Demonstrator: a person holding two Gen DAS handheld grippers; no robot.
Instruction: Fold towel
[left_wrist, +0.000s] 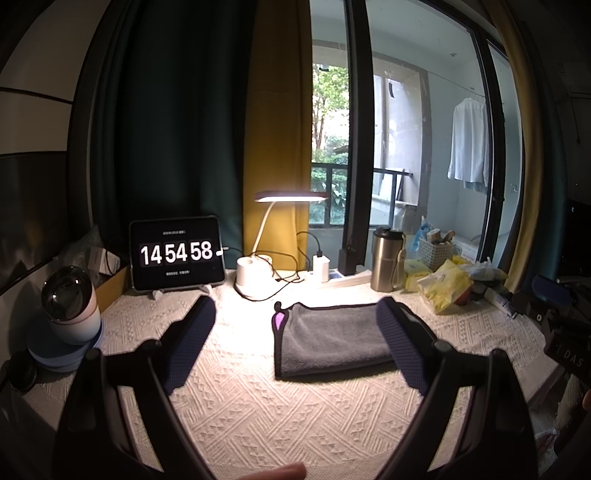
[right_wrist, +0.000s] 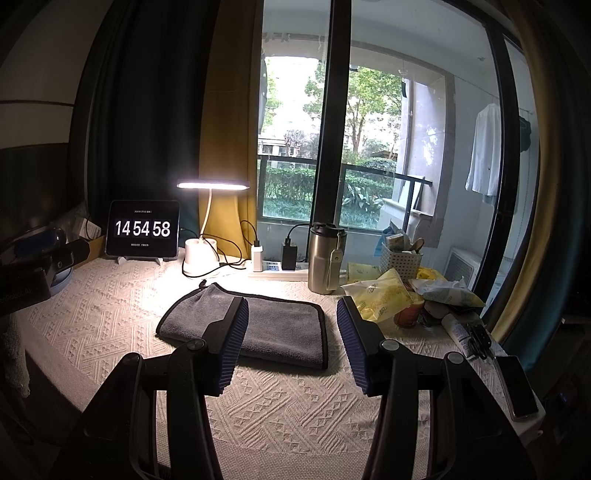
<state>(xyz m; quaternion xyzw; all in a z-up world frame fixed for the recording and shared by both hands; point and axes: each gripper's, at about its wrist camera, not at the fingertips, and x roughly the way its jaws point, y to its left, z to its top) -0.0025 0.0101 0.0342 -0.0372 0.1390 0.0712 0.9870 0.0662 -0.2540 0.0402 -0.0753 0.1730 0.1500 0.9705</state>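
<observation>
A grey towel (left_wrist: 332, 339) with black edging lies folded flat on the cream textured table cover (left_wrist: 258, 406); a purple tag shows at its far left corner. It also shows in the right wrist view (right_wrist: 273, 328). My left gripper (left_wrist: 295, 314) is open and empty, held above the table with its right finger over the towel's right edge. My right gripper (right_wrist: 291, 310) is open and empty, its left finger over the towel's middle and its right finger past the towel's right edge.
A tablet clock (left_wrist: 177, 254), a lit desk lamp (left_wrist: 255, 273), chargers on a power strip (right_wrist: 273, 266) and a steel tumbler (right_wrist: 325, 258) line the back. Yellow packets (right_wrist: 380, 295) and a basket (right_wrist: 400, 258) crowd the right. A phone (right_wrist: 515, 387) lies at the right edge. A small camera (left_wrist: 72, 306) stands left.
</observation>
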